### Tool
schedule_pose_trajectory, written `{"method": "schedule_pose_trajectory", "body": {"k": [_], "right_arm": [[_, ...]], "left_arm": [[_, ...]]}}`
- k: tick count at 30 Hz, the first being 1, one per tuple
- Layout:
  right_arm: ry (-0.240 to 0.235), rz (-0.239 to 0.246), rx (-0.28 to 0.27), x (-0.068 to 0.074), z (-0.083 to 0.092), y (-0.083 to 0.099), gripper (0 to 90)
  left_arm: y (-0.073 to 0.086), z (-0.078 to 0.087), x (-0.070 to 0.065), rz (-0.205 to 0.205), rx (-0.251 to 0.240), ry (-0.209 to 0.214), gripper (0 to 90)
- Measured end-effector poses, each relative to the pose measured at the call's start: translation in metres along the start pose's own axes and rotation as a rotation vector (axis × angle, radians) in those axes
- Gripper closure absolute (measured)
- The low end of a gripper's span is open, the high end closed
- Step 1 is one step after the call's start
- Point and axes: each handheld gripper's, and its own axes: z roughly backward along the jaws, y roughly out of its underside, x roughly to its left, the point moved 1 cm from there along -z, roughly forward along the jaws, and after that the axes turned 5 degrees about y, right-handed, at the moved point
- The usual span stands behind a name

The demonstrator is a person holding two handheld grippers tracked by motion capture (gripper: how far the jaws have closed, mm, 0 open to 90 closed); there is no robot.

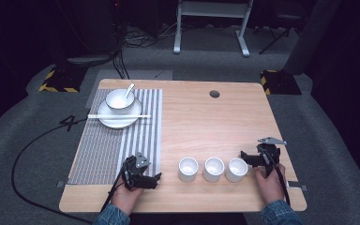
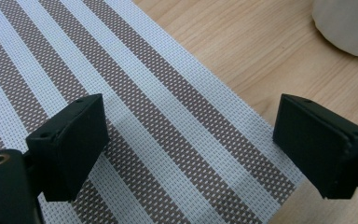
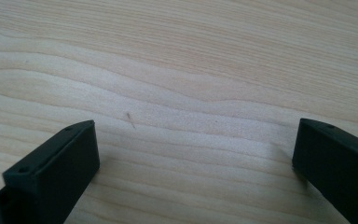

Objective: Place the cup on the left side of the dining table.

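Note:
Three small white cups stand in a row near the table's front: left cup [image 1: 188, 168], middle cup [image 1: 213, 168], right cup [image 1: 236, 169]. My left gripper [image 1: 151, 177] rests low at the striped placemat's [image 1: 117, 140] near right corner, open, nothing between its jaws. In the left gripper view it [image 2: 189, 140] hovers over the placemat [image 2: 121, 102], with a white cup's edge [image 2: 349, 25] at the top right. My right gripper [image 1: 249, 158] sits just right of the right cup, open and empty. In the right gripper view it [image 3: 191, 163] looks down on bare wood.
A white bowl [image 1: 120, 100] with a spoon [image 1: 129, 89] sits on a white plate [image 1: 119, 117] at the placemat's far end, chopsticks [image 1: 118, 116] laid across the plate. A round cable hole [image 1: 214, 93] lies near the wooden table's [image 1: 201, 122] far edge.

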Motion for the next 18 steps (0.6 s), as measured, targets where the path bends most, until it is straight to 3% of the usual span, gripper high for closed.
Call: {"method": "schedule_pose_trajectory", "body": {"k": [4, 6, 7, 8, 9, 10, 12, 15, 18], "right_arm": [[0.000, 0.000, 0.000, 0.000, 0.000, 0.000, 0.4], [0.000, 0.000, 0.000, 0.000, 0.000, 0.000, 0.4], [0.000, 0.000, 0.000, 0.000, 0.000, 0.000, 0.4], [0.000, 0.000, 0.000, 0.000, 0.000, 0.000, 0.4], [0.000, 0.000, 0.000, 0.000, 0.000, 0.000, 0.4], [0.000, 0.000, 0.000, 0.000, 0.000, 0.000, 0.4], [0.000, 0.000, 0.000, 0.000, 0.000, 0.000, 0.4], [0.000, 0.000, 0.000, 0.000, 0.000, 0.000, 0.4], [0.000, 0.000, 0.000, 0.000, 0.000, 0.000, 0.4]], "left_arm": [[-0.001, 0.003, 0.003, 0.022, -0.025, 0.028, 10.8], [-0.002, 0.009, 0.003, 0.039, -0.072, 0.047, 11.2], [-0.002, 0.012, 0.003, 0.027, -0.088, 0.057, 11.2], [-0.005, 0.020, 0.001, 0.017, -0.152, 0.087, 13.7], [-0.006, 0.025, 0.000, 0.018, -0.185, 0.097, 15.3], [-0.006, 0.025, 0.000, 0.018, -0.185, 0.097, 15.3], [-0.012, 0.037, -0.005, -0.010, -0.262, 0.091, 15.9], [-0.015, 0.044, -0.007, -0.018, -0.275, 0.085, 16.5], [-0.020, 0.055, -0.003, 0.015, -0.324, 0.145, 17.4]]}}
